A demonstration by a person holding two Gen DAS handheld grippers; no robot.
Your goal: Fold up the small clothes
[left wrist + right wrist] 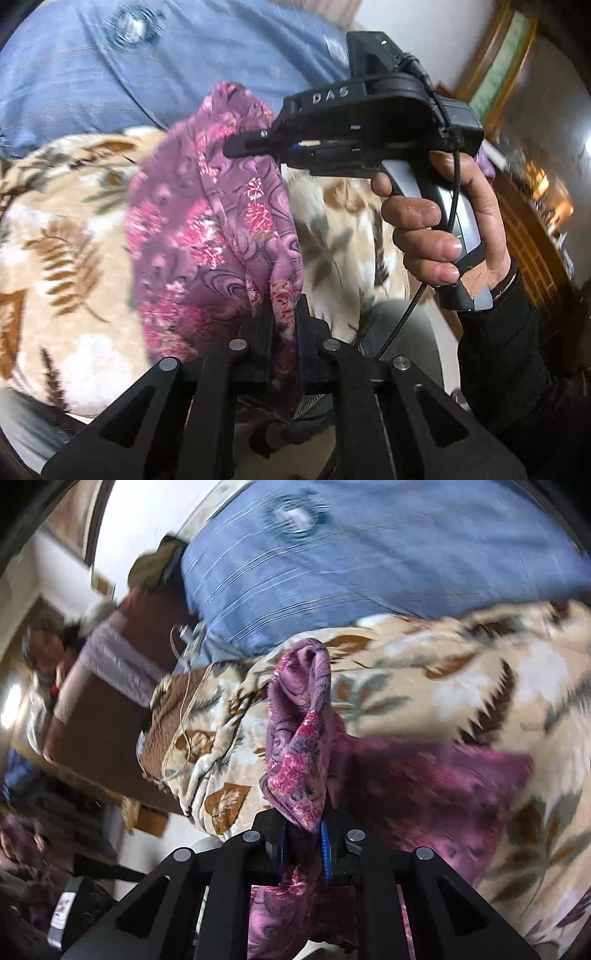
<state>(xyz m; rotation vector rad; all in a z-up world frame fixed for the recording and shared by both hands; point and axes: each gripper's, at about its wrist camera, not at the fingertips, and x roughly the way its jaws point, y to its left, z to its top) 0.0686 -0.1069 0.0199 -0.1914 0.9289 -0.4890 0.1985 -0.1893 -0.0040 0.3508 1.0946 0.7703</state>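
A small purple garment with pink flowers (207, 221) hangs in the air above a cream leaf-patterned blanket (55, 236). My left gripper (284, 332) is shut on one part of it. My right gripper (240, 146) is seen from the side in the left wrist view, held by a hand, with its fingers closed into the cloth's upper edge. In the right wrist view the right gripper (304, 834) is shut on a bunched fold of the garment (303, 746), and the rest of the cloth (436, 786) trails to the right over the blanket (461, 672).
A blue pillow (166, 66) lies behind the blanket and also shows in the right wrist view (369, 554). A brown headboard or box (99, 701) and a cord (188, 709) lie at the left. Wooden furniture (517, 92) stands at the right.
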